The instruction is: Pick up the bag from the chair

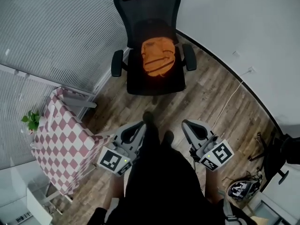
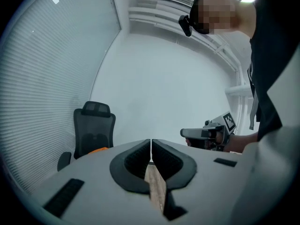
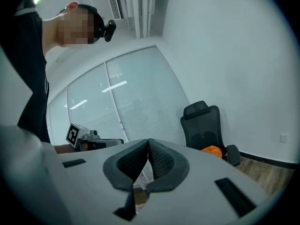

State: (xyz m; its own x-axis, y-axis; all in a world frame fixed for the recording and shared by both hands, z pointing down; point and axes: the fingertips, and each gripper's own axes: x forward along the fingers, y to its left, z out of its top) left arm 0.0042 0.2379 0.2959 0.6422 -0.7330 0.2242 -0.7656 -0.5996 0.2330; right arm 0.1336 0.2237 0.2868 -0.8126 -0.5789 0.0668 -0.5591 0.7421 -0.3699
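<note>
An orange bag lies on the seat of a black office chair at the top of the head view. The left gripper view shows the bag as a small orange patch on the chair; in the right gripper view the bag also rests on the chair. My left gripper and right gripper are held close to my body, well short of the chair. Both are shut with nothing between the jaws.
A table with a pink-and-white checked cloth stands at the left, with a small green plant beside it. A white cable runs across the wood floor at the right. Dark gear and a helmet-like object lie at the lower right.
</note>
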